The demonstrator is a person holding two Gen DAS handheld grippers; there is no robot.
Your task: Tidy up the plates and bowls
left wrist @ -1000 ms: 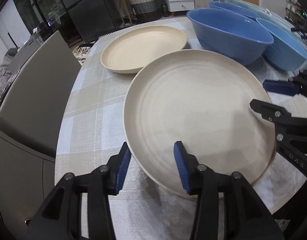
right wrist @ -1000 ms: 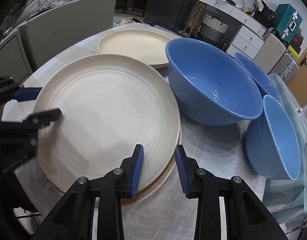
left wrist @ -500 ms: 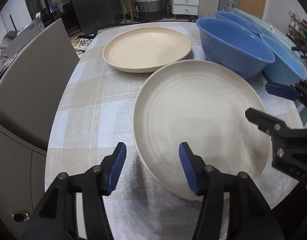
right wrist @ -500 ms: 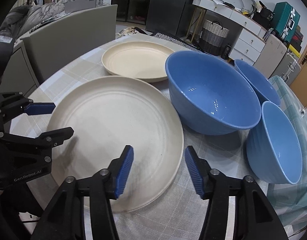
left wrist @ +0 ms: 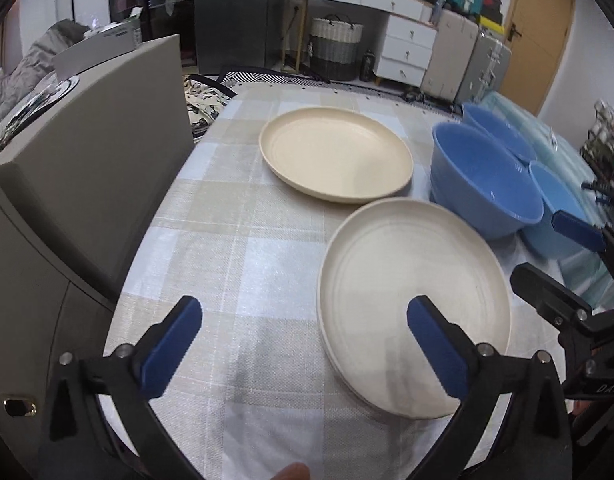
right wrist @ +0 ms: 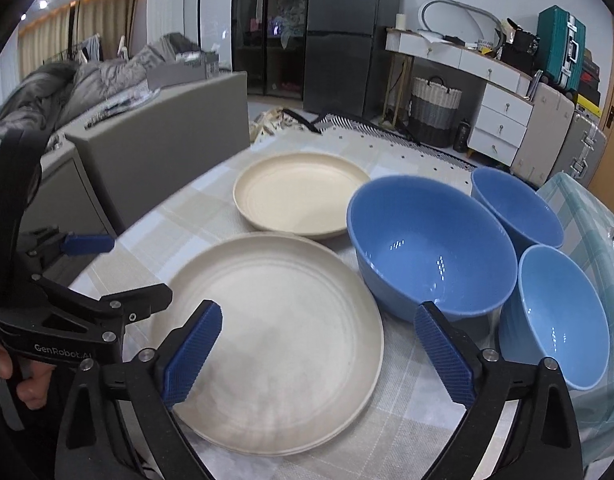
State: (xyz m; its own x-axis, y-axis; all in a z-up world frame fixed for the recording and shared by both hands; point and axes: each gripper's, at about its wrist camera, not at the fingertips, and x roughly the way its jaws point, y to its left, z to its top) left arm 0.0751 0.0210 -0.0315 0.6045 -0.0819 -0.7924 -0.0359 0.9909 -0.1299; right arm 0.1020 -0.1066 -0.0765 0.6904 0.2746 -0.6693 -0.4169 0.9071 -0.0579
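A stack of cream plates (left wrist: 413, 300) (right wrist: 279, 340) lies at the near table edge. A single cream plate (left wrist: 335, 152) (right wrist: 301, 198) lies farther back. A large blue bowl (left wrist: 485, 178) (right wrist: 431, 252) and two smaller blue bowls (right wrist: 515, 208) (right wrist: 559, 312) stand to the right. My left gripper (left wrist: 303, 344) is open and empty, above the table left of the stack. My right gripper (right wrist: 319, 352) is open and empty, above the stack's near edge. Each gripper shows in the other's view, the right gripper (left wrist: 555, 252) at right and the left gripper (right wrist: 119, 268) at left.
The checked tablecloth (left wrist: 235, 248) covers a round table. A grey chair back (left wrist: 87, 152) (right wrist: 159, 132) stands close on the left. A light green cloth (right wrist: 583, 216) lies at the table's right. A drawer unit and basket stand behind.
Both grippers have opened wide and pulled back and up from the plate stack. The top plate, held a second ago, now rests on the stack.
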